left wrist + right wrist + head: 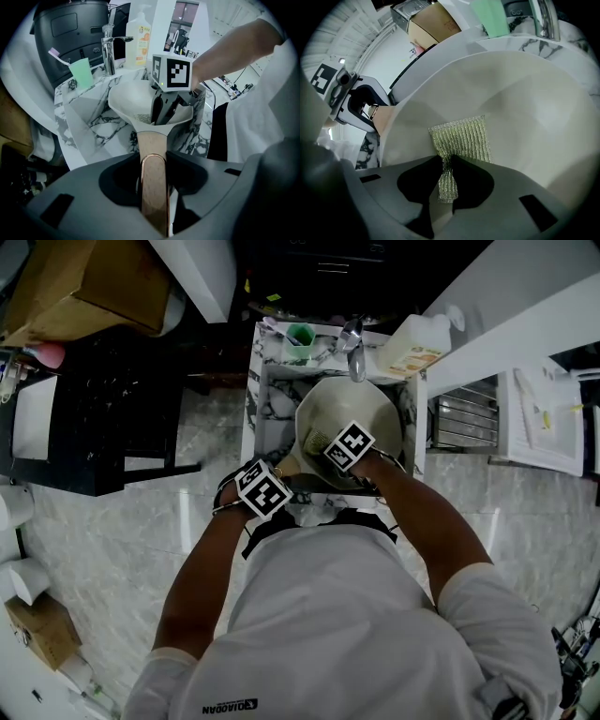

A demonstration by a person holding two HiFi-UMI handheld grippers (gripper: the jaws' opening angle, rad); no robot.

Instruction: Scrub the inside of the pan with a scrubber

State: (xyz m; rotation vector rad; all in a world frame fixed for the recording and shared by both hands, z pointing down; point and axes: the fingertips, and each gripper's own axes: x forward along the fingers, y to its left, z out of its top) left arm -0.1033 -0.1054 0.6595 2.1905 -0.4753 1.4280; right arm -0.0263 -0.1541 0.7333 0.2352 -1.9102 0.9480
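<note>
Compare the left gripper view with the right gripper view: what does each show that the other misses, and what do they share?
Only the left gripper view: the soap bottle, the toothbrush, and the wooden handle end clamped in the left gripper. Only the right gripper view: the scrubber with its bunched end pinched in the right gripper. Both: the pan, scrubber, green cup and faucet.

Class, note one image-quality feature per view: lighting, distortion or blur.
Head view: dim, darkest beyond the marble sink. Left gripper view: fisheye curving, black corners; the near wooden pan handle looks oversized. Right gripper view: same curving; the green mesh scrubber is sharp.
</note>
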